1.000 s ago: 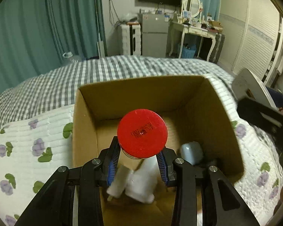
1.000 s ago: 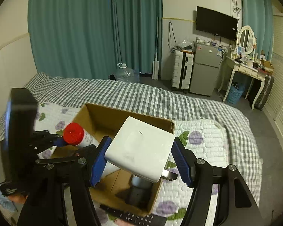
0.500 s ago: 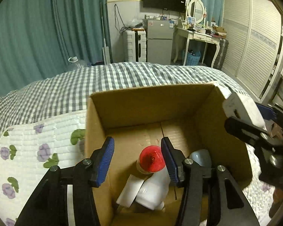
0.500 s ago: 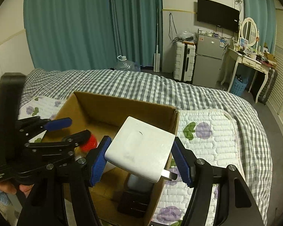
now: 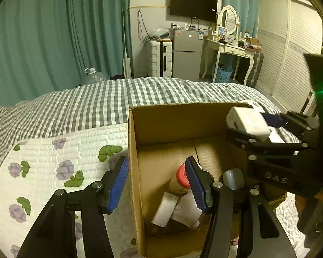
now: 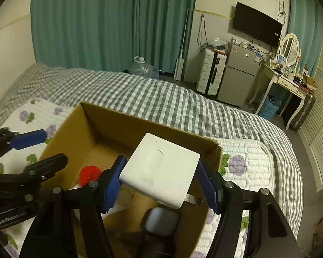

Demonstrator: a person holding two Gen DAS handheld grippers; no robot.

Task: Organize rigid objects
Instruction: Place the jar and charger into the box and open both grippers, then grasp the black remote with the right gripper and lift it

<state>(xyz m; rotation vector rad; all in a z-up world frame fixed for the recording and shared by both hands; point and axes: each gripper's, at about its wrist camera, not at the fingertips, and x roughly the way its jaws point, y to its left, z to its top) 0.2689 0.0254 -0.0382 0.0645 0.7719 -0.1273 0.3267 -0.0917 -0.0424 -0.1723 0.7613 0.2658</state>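
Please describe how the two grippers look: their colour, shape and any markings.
Both are black, angular linkage frames with silver bolts and blue ribbed pads on the fingertips. The left gripper and right gripper match. The right gripper's side carries faint pale lettering; no cables or sleeves show.

A brown cardboard box [image 5: 174,122] is sitting on a white quilt [image 5: 53,161] showing purple flowers and green leaves, with a grey-and-white checked bedspread [image 6: 161,99] lying beyond. A red-capped bottle [image 5: 180,177] is lying inside. Blue pads are lining the black left gripper [image 5: 157,185]; teal curtains [image 6: 92,21] are hanging far off.
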